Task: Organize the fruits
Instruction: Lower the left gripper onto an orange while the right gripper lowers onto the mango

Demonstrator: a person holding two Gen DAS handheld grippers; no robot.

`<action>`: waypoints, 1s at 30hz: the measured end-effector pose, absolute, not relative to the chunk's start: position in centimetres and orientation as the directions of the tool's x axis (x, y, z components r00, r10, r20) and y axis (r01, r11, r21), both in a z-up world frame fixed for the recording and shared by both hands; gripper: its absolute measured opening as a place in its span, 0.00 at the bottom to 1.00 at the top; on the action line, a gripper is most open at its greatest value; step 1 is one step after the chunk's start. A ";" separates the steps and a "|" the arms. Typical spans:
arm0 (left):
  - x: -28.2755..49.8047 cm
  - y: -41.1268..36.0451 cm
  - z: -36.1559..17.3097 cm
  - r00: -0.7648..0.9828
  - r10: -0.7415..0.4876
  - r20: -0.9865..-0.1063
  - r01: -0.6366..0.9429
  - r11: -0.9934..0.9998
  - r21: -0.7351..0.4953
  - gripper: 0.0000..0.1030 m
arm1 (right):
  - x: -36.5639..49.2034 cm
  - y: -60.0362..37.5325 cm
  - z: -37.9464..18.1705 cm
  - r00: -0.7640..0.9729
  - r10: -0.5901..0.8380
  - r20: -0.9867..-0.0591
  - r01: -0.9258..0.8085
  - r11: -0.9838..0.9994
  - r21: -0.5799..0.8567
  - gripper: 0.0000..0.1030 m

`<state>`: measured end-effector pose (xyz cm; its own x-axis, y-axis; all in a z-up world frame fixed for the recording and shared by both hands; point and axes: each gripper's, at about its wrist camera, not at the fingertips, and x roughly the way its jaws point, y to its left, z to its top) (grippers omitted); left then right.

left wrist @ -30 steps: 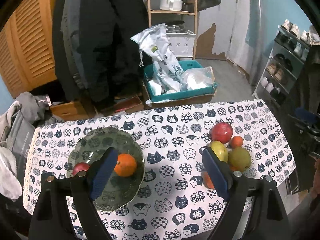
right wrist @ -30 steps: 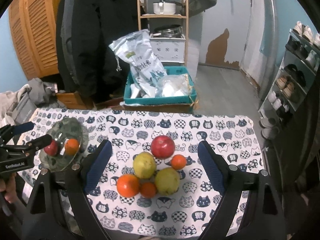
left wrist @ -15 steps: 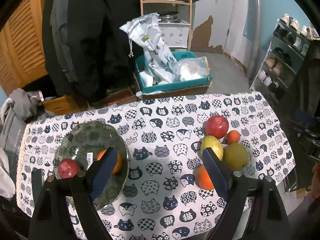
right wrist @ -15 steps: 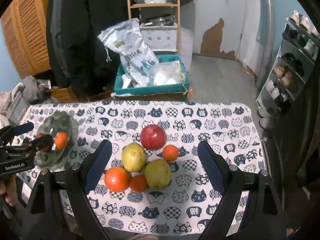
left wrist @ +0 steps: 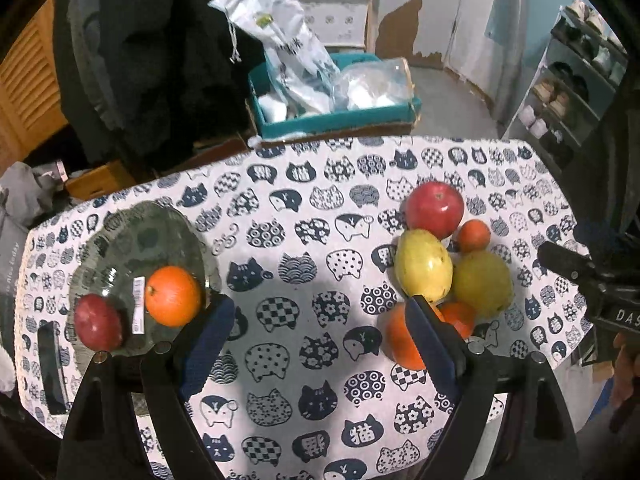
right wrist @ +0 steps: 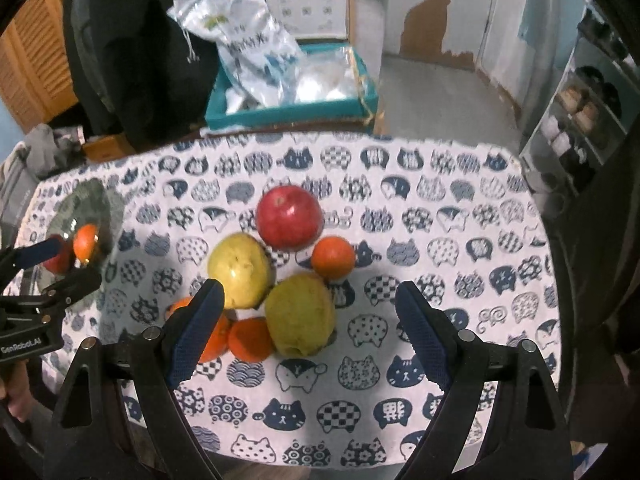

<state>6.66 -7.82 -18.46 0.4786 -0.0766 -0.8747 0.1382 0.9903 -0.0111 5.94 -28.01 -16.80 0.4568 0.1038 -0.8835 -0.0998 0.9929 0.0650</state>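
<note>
Green glass plate holds an orange; both hand-held grippers gape empty.

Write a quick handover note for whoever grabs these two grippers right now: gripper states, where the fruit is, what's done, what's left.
Left gripper: open, empty, between plate and pile.
Right gripper: open, empty, over the pile.
Green glass plate, table's left side: holds one large orange and one small dark red fruit.
Cat-print tablecloth, right of the plate: big red apple, two yellow-green pears and three oranges, clustered.
Done: two fruits plated.
Left: six loose fruits, probably for the plate.
</note>
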 end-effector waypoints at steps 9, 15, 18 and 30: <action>8.0 -9.2 -21.9 0.434 -0.055 -0.899 0.139 0.990 0.006 0.86 | 7.1 -28.4 -21.4 0.356 0.141 -0.924 -0.082 0.989 0.119 0.84; 8.6 -9.5 -23.3 0.399 -0.067 -0.915 0.126 0.992 -0.018 0.86 | 7.8 -28.4 -23.7 0.309 0.146 -0.940 -0.078 0.989 0.128 0.84; 8.8 -9.7 -23.8 0.388 -0.070 -0.919 0.125 0.992 -0.023 0.86 | 8.2 -28.2 -24.9 0.288 0.160 -0.944 -0.079 0.987 0.143 0.84; 8.9 -10.9 -24.1 0.366 -0.107 -0.925 0.145 0.988 -0.057 0.86 | 8.9 -27.9 -27.7 0.229 0.250 -0.941 -0.058 0.968 0.243 0.64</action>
<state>8.86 -10.89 -24.11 0.3657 -0.1070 -0.9246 0.1451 0.9878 -0.0569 8.88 -27.88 -27.74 0.2292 0.2503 -0.9406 -0.0582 0.9682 0.2434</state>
